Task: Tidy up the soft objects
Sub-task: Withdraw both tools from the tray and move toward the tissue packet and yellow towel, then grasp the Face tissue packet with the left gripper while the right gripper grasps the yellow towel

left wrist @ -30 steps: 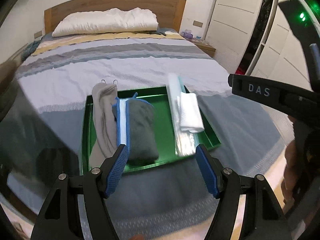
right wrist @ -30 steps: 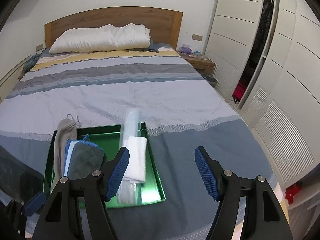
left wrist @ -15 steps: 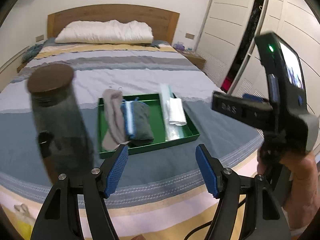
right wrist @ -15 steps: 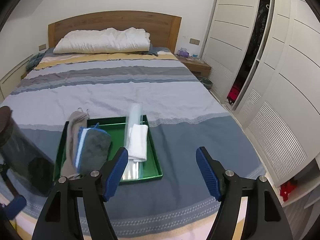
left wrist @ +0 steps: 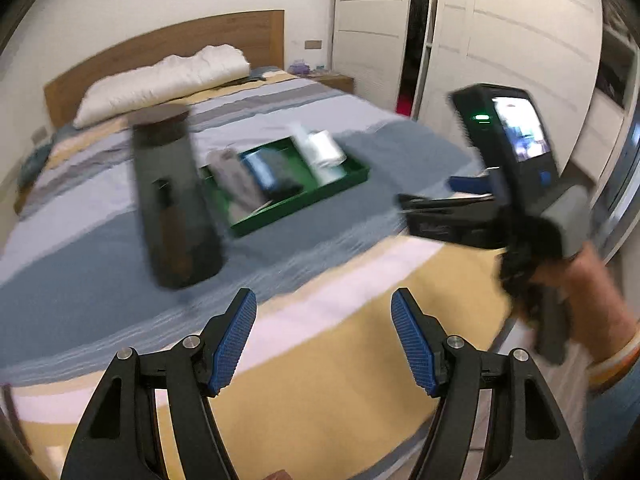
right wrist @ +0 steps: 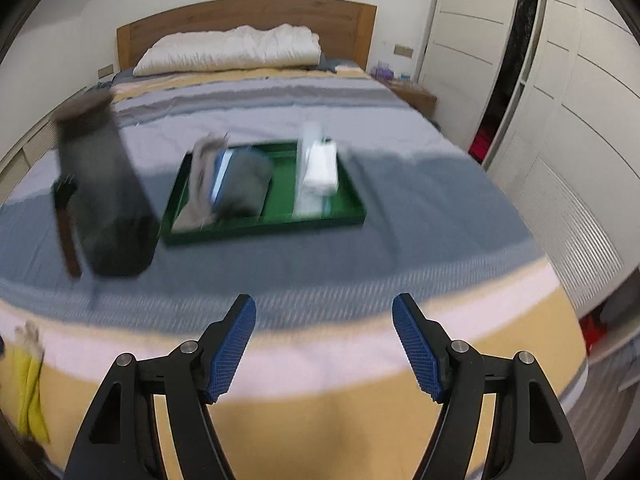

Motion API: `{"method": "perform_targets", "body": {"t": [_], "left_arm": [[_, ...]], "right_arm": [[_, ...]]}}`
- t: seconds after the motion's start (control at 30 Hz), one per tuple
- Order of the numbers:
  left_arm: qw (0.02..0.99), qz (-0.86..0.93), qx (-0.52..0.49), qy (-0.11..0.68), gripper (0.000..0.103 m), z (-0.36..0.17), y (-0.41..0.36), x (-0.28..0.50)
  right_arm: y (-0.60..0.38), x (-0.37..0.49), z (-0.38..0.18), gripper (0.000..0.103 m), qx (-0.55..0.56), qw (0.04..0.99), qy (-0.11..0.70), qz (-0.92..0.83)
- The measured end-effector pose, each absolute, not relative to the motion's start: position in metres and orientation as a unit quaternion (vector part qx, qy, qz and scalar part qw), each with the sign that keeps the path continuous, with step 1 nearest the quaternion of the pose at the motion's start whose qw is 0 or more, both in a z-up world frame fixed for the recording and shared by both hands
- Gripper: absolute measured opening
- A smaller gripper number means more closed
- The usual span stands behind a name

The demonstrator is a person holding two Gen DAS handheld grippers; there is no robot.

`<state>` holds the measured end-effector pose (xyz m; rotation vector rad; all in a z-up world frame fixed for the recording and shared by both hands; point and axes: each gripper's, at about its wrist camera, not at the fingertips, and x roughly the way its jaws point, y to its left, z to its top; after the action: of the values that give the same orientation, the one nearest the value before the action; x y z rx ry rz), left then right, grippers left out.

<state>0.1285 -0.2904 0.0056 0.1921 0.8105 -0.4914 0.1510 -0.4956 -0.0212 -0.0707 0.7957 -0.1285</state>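
A green tray (right wrist: 352, 216) (left wrist: 304, 208) lies on the bed and holds folded soft things: a pale grey cloth (right wrist: 200, 176) at its left, a dark grey roll with a blue edge (right wrist: 244, 184) beside it, and a white folded cloth (right wrist: 320, 168) on a clear wrapper at its right. My left gripper (left wrist: 324, 340) hangs open over the foot of the bed, well short of the tray, with nothing between its fingers. My right gripper (right wrist: 324, 344) is open and empty too, likewise back from the tray. Both views are blurred.
A tall dark cylinder with a dark lid (right wrist: 104, 196) (left wrist: 172, 196) stands on the blanket left of the tray. In the left wrist view a hand (left wrist: 576, 280) holds the other gripper's body at right. White wardrobe doors (right wrist: 560, 120) line the right side. A yellow cloth (right wrist: 32, 380) hangs low left.
Both grippers have drawn back from the tray toward the foot of the bed, so the tray looks smaller. The dark cylinder has come into both views. The left view has rolled.
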Motion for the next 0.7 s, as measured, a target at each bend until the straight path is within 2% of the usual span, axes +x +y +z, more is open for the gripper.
{"method": "perform_targets", "body": {"t": [0.23,0.4,0.53,0.7], "left_arm": [[0.907,-0.119,0.079,0.396,0.064,0.002,-0.172,0.099],[0.911,-0.032,0.011,0.411,0.064,-0.002,-0.07,0.082],[0.916,0.02,-0.016,0.401,0.064,-0.008,0.004,0.061],[0.905,0.033,-0.028,0.423,0.064,-0.036,0.064,0.04]], "right_arm": [[-0.438,0.076,-0.013,0.077,0.006,0.921,0.388,-0.021],[-0.375,0.04,0.008,0.078,-0.017,0.927,0.373,0.037],[-0.323,0.005,0.019,0.084,-0.035,0.928,0.36,0.085],[-0.278,-0.011,0.009,0.085,-0.033,0.917,0.377,0.125]]}}
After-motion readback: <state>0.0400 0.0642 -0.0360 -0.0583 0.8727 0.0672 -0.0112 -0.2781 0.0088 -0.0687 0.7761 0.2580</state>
